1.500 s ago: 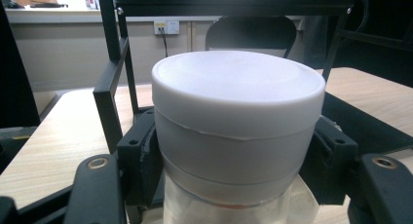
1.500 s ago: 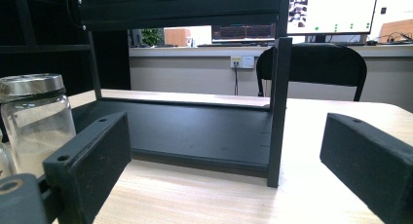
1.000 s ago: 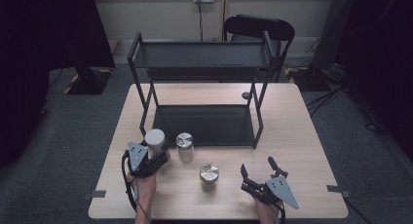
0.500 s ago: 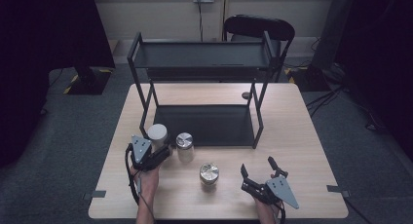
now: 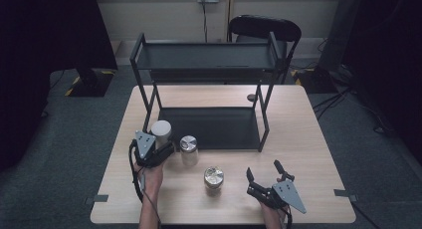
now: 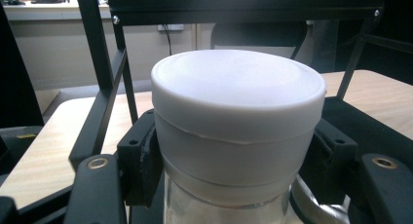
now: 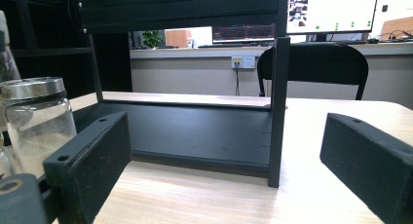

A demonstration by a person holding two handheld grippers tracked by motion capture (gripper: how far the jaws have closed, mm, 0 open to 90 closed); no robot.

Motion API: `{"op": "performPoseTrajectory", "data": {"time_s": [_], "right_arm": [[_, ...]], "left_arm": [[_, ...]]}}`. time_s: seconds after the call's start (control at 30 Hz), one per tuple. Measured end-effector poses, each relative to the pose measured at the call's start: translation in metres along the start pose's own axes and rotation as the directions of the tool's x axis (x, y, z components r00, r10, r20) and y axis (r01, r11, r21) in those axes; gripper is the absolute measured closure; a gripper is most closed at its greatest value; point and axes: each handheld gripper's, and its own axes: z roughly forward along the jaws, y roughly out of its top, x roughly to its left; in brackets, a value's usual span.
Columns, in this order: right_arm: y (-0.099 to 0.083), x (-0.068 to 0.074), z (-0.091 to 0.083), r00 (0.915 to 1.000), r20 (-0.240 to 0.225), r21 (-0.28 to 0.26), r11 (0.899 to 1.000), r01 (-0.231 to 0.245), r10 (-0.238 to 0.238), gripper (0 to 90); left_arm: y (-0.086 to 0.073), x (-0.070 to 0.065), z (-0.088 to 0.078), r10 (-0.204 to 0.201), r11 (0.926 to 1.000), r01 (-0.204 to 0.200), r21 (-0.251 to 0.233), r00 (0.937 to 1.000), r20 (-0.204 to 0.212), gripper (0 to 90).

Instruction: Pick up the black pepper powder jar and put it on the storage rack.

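Your left gripper (image 5: 160, 150) is clamped on the white-capped jar (image 5: 161, 131); in the left gripper view both black jaws press the jar (image 6: 238, 131) just under its white lid. In the high view that jar sits at about 9 o'clock from the table's middle, just beside the front left post of the black two-tier rack (image 5: 208, 94), with your left hand (image 5: 149, 176) below it at roughly 6 o'clock of the gripper. Whether the jar's base touches the wooden table (image 5: 308, 139) cannot be told (the gripper hides it).

Two more jars stand near: a steel-lidded glass jar (image 5: 188, 149) just beside the held one at its 3 o'clock, and another metal-lidded jar (image 5: 214, 177) at about 5 o'clock from that one, apart from both.

Your right gripper (image 5: 266, 176) rests at the table's 5 o'clock corner with its jaws spread wide and nothing between them; the right gripper view looks between them at the rack's lower shelf (image 7: 195, 131) and a glass jar (image 7: 36, 121) at its 9 o'clock. A black chair (image 5: 264, 30) stands behind the table at 12 o'clock.
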Motion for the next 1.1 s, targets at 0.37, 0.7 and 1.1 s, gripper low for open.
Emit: {"op": "performPoseTrajectory", "data": {"time_s": [0.37,0.7,1.1], "right_arm": [[0.000,0.000,0.000,1.0000,-0.005,0.000,1.000,0.004,-0.004,3.3],[0.000,-0.001,0.000,1.0000,-0.007,0.000,1.000,0.007,-0.007,3.3],[0.000,-0.001,0.000,1.0000,-0.007,0.000,1.000,0.005,-0.005,3.3]], "left_arm": [[0.013,0.002,0.013,0.000,1.0000,0.000,-0.007,0.9999,-0.011,34.2],[0.017,0.006,0.024,-0.009,0.9999,0.009,0.013,0.9999,-0.015,34.2],[0.033,0.002,0.038,0.024,0.9994,-0.024,0.026,0.9996,-0.014,34.2]]}}
